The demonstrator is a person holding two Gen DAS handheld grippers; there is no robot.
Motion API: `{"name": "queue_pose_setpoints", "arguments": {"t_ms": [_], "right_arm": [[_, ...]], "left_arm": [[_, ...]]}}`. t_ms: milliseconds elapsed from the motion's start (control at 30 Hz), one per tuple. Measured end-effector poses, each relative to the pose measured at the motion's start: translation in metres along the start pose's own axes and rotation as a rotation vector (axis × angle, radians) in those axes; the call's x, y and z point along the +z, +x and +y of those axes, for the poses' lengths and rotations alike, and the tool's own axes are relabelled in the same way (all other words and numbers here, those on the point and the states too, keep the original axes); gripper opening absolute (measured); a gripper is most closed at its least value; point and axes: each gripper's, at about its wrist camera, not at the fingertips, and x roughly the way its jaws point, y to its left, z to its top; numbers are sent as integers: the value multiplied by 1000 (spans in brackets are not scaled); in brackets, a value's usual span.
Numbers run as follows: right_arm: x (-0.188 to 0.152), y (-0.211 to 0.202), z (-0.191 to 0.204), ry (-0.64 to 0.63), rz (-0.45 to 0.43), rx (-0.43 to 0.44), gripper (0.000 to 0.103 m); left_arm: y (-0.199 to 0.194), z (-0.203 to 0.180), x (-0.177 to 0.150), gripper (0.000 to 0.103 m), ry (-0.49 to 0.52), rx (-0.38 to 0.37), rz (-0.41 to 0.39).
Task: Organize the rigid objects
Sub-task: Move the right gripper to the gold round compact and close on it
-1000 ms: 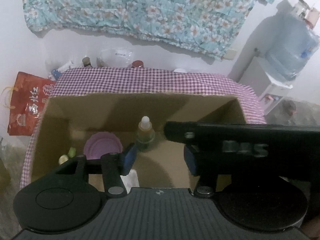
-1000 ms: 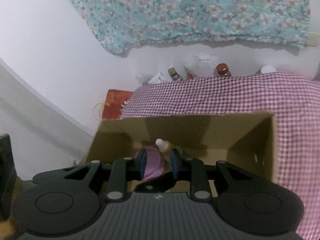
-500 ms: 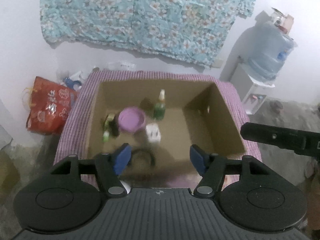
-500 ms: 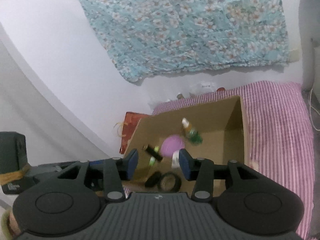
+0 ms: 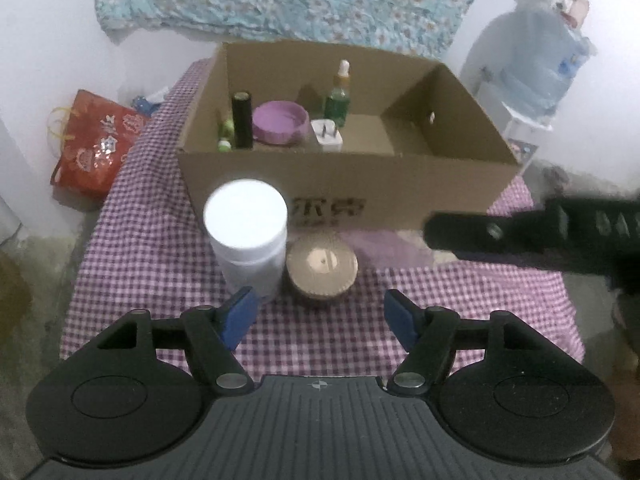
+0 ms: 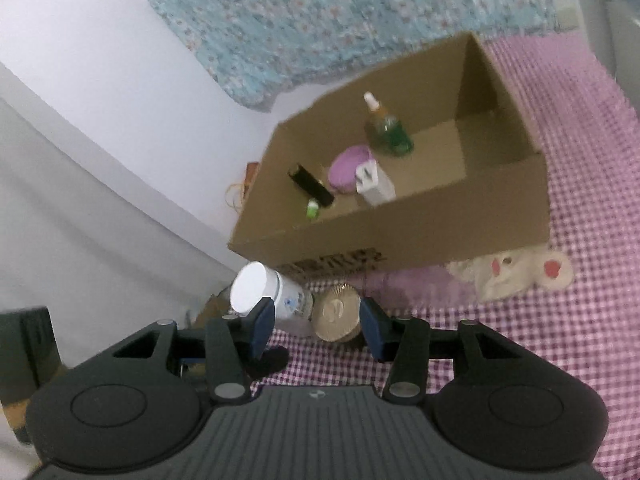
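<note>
On the checked worktop [image 5: 168,248], a cardboard box [image 5: 400,184] stands at the far side. Inside it, at the left: 1 black tube [image 5: 242,120], 1 purple bowl [image 5: 280,122], 1 white plug [image 5: 327,135] and 1 green dropper bottle [image 5: 339,100]. Just near the box's front wall stand 1 white jar [image 5: 248,236] and 1 round tan tin [image 5: 322,266], side by side and touching or nearly so. A plush toy [image 6: 516,274] lies to the right of them, against the box.

The left hand-held gripper [image 5: 318,318] hangs near the jar and tin, its jaws opening, with nothing between them. The right hand-held gripper [image 6: 318,326] is spread apart with no object gripped; the tin shows beyond the gap.
</note>
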Motion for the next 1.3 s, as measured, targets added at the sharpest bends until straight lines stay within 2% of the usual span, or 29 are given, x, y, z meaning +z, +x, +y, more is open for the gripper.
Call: {"name": "queue_pose_setpoints", "arguments": {"t_ms": [267, 567, 1033, 1300], "right_arm": [[7, 45, -15, 52, 52, 8, 49], [14, 84, -25, 36, 105, -3, 44], [22, 108, -26, 17, 163, 33, 44], [19, 100, -30, 28, 163, 25, 44]], "left_arm": [[29, -8, -17, 70, 86, 36, -41], [60, -9, -21, 68, 74, 22, -14], [71, -8, -15, 65, 43, 10, 0], [74, -16, -16, 65, 74, -4, 3]]}}
